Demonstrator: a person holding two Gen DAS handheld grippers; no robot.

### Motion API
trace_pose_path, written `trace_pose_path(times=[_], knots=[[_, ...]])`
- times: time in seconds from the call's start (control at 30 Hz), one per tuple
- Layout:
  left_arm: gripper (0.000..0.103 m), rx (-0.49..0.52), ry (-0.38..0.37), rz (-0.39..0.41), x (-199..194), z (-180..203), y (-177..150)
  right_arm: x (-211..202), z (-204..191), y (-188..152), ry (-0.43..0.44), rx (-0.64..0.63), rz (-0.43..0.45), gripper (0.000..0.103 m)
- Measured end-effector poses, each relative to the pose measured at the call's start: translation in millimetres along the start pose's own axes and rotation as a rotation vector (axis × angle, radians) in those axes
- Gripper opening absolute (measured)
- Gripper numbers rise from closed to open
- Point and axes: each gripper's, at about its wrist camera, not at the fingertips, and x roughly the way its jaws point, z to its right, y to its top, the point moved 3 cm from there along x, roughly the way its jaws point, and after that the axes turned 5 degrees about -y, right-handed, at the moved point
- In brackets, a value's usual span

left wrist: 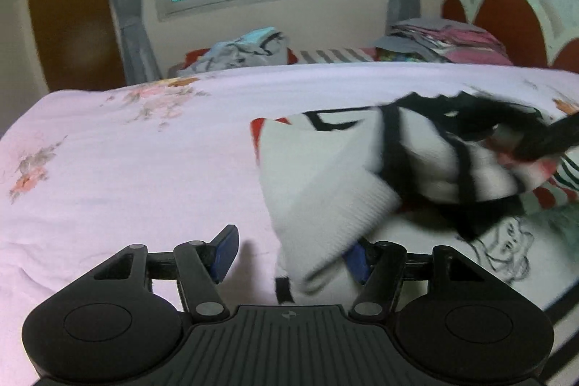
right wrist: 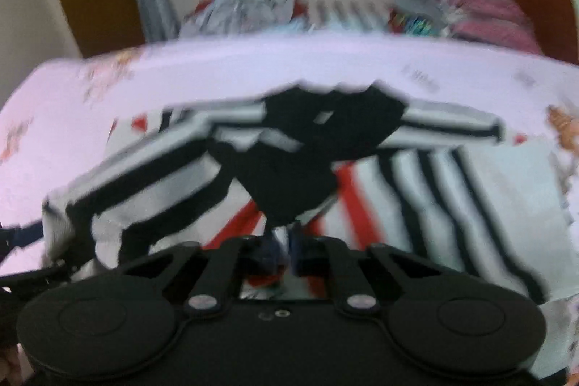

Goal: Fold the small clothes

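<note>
- I read this as the folding step under way: the striped garment (right wrist: 427, 190) lies on the pink bedsheet (left wrist: 126, 169), partly lifted and bunched, white with black and red stripes and a black collar area.
- My right hand-held gripper (right wrist: 286, 241) has its jaws closed together on the black part of the cloth, which rises as a peak straight from its fingertips. The picture is smeared, so I cannot make out the exact pinch point.
- My left hand-held gripper (left wrist: 289, 255) stands open. A white ribbed edge of the garment hangs down between its blue pads (left wrist: 226, 250), draped against the right-side one, but nothing is clamped.
- Next, I judge that the left jaws need to close on that ribbed edge, so both hands can carry the fold across and lay it flat.
- Other clothes (left wrist: 246, 49) are piled well apart at the far side of the bed.
</note>
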Motion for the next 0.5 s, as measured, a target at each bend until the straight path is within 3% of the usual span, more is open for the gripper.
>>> trace_pose_path(times=[0.1, 0.23, 0.3, 0.43, 0.5], knots=[[0.058, -0.002, 0.001, 0.006, 0, -2, -2, -14, 31, 4, -0.040, 0.004, 0.062, 0.006], [0.051, -0.006, -0.008, -0.013, 2, 1, -7, 12, 65, -19, -0.013, 0.099, -0.082, 0.007], [0.051, -0.021, -0.010, -0.021, 3, -1, -10, 17, 70, -29, 0.000, 0.129, -0.120, 0.014], [0.051, -0.053, -0.027, -0.036, 2, -6, -10, 11, 90, -28, -0.007, 0.218, -0.099, 0.030], [0.051, -0.069, -0.031, -0.044, 2, -6, -9, 14, 96, -27, -0.011, 0.241, -0.106, 0.031]])
